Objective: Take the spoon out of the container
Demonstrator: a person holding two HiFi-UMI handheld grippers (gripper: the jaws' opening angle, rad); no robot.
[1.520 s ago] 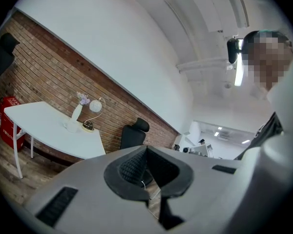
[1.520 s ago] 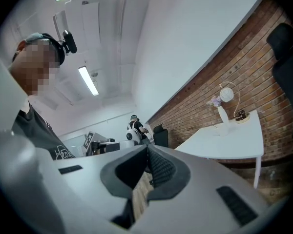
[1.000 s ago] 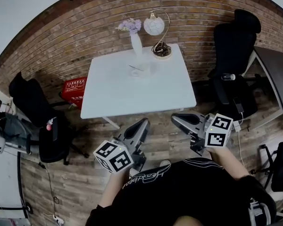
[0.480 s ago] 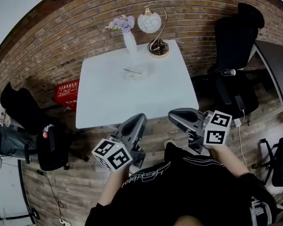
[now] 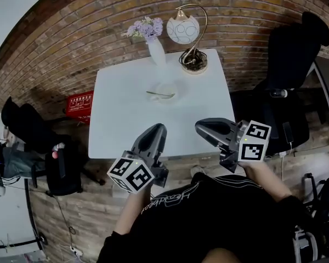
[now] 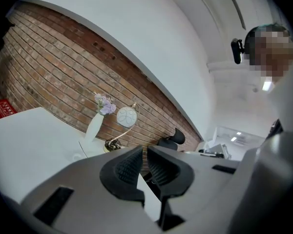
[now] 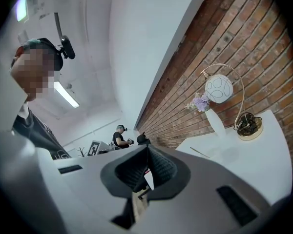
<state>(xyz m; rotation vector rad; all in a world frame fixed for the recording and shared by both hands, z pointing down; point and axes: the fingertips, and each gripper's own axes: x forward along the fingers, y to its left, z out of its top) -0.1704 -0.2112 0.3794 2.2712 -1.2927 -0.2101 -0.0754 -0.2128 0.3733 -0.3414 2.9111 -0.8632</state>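
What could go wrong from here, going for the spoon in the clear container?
The left gripper and the right gripper both have their jaws together; one must open before the thin spoon can be taken. The shallow clear container looks light and might slide or tip on the white table if the spoon is levered out. The tall white vase of purple flowers and the globe lamp stand just behind it; overreaching could knock them.

L hand-held gripper (image 5: pixel 157 129), R hand-held gripper (image 5: pixel 200 126): closed
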